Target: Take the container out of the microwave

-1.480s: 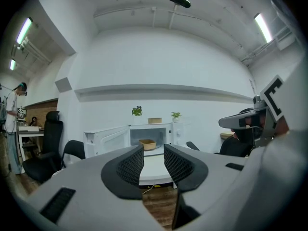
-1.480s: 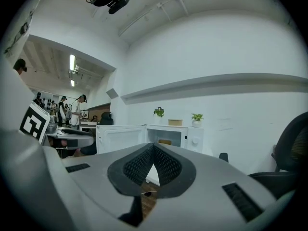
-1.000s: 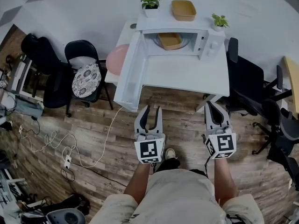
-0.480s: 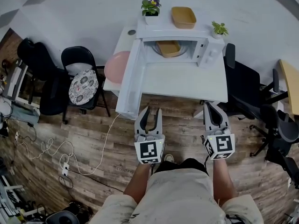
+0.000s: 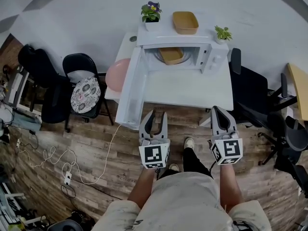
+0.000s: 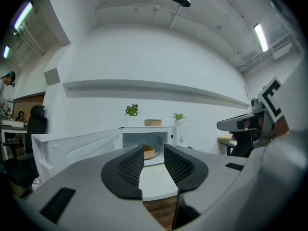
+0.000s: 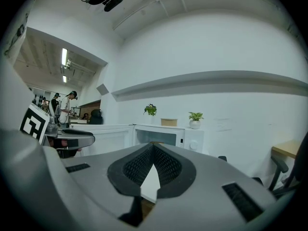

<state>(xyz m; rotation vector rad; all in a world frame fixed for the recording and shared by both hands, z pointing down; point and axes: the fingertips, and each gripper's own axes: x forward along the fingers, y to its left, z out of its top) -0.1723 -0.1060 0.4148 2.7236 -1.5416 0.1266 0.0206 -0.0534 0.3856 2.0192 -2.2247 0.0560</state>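
The white microwave [image 5: 185, 49] stands at the back of a white table [image 5: 192, 88], and its door [image 5: 131, 90] is swung wide open to the left. A tan container [image 5: 172, 55] sits inside the cavity; the left gripper view shows that container [image 6: 149, 152] between the jaws, far off. My left gripper [image 5: 157, 115] hangs open over the floor in front of the table, close to the door's edge. My right gripper [image 5: 217, 111] is shut and empty, just before the table's front right edge. Both are well short of the microwave.
A second tan container [image 5: 186, 22] lies on top of the microwave between two potted plants [image 5: 151, 11] [image 5: 222, 32]. Black chairs [image 5: 86, 81] and a pink round thing [image 5: 117, 73] stand left; an office chair [image 5: 248, 88] stands right. A cable [image 5: 72, 153] trails on the wood floor.
The person has stepped closer, so the table and microwave sit nearer the grippers, and a foot now shows ahead. Both grippers keep their pose and state.
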